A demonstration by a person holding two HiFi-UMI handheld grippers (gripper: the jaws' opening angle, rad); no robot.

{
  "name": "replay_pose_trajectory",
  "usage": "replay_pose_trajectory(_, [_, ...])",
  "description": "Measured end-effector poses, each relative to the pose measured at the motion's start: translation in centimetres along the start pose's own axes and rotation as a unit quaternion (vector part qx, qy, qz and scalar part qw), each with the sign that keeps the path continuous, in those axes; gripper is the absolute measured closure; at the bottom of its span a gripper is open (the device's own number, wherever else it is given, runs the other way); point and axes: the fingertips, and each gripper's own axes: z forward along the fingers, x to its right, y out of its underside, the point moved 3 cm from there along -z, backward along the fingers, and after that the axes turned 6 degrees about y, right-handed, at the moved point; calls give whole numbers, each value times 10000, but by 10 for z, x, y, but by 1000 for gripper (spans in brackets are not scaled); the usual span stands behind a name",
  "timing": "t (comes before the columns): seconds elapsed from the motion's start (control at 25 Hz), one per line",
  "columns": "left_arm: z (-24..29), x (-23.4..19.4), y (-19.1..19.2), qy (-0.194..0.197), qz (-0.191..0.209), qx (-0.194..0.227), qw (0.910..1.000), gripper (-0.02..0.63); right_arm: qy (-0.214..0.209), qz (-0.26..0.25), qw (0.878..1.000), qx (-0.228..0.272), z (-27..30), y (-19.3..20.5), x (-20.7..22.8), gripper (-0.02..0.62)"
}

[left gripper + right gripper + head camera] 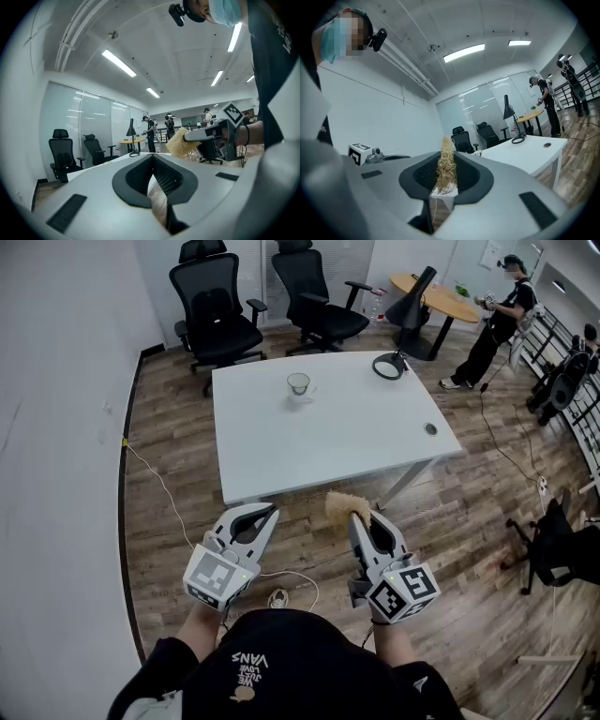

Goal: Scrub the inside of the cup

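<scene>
The white table (328,442) fills the middle of the head view, with 2 black office chairs (220,315) beyond its far edge. The person stands off its near edge, and both tools hang over the wooden floor, short of the tabletop.

The left gripper (269,512) is clenched on nothing: its own view shows the 2 dark pads meeting with no gap and nothing caught between them. The right gripper (359,517) is clamped on a straw-coloured fibre scrubber (342,504), whose frayed tuft sticks out past the jaw tips; in the right gripper view the fibres (446,164) stand pinched upright between the pads.

The glass cup (299,384) stands upright on the far part of the table, well apart from both grippers and untouched.

As I judge it, only the scrubber pickup is done. Still to come: closing in on the table, steadying the cup, probably with the empty left tool, then pushing the scrubber inside and working it round the wall.
</scene>
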Motion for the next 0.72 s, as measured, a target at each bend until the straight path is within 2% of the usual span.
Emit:
replay_pose_trajectory(0.4, [8, -33, 6, 119, -17, -3, 9999, 595, 93, 18, 9999, 69, 29, 0, -2, 517])
replay_pose_trajectory(0.72, [11, -57, 12, 510, -199, 188, 9983, 595, 394, 176, 9989, 176, 49, 1, -4, 517])
